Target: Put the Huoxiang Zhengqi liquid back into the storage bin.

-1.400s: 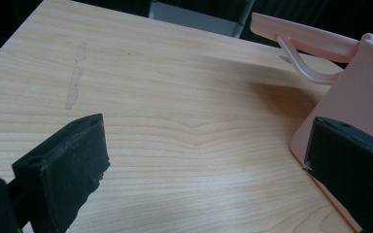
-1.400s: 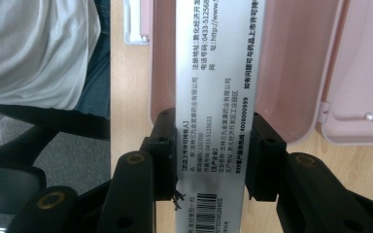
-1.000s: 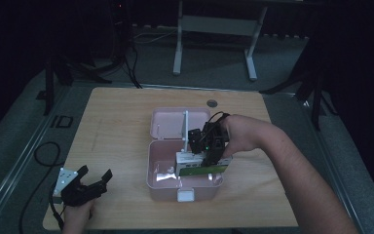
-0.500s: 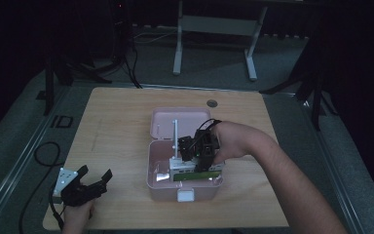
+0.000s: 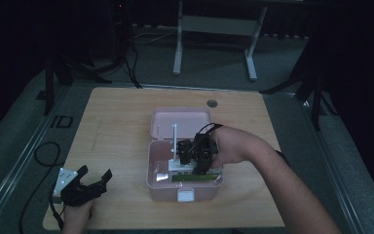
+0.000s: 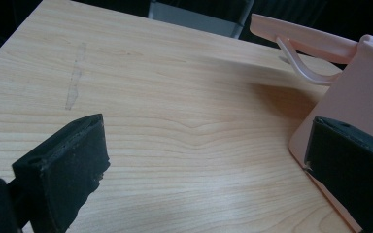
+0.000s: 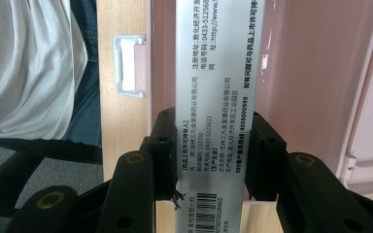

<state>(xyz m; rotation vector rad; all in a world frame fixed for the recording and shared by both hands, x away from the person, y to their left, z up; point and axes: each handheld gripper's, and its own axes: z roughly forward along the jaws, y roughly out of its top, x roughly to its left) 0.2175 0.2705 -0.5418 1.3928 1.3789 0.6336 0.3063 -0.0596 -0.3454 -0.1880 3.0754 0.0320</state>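
In the middle of the high view, the right tool [image 5: 196, 157] is reaching into the open pink case [image 5: 157, 165] that is sitting on the wooden worktop [image 5: 117, 126]. In the right gripper view its jaws are pressing on the two long edges of a flat white box [image 7: 215, 97] printed with text and a barcode, so it is gripping that box. The box is running up the centre of that frame, over the pink floor of the case, with the white latch [image 7: 130, 65] at upper left.

The box is looking like thin printed card, so it is probably light and fairly stiff, yet likely to dent if squeezed hard. The smooth card may slip, so holding across the narrow width near the barcode end, as now, seems sensible; a grip nearer the middle would likely swing less.

At the lower left of the high view, the left tool [image 5: 86, 183] is resting on the worktop with its jaws spread wide and holding nothing; in the left gripper view the case wall [image 6: 354, 92] is standing at the right edge.
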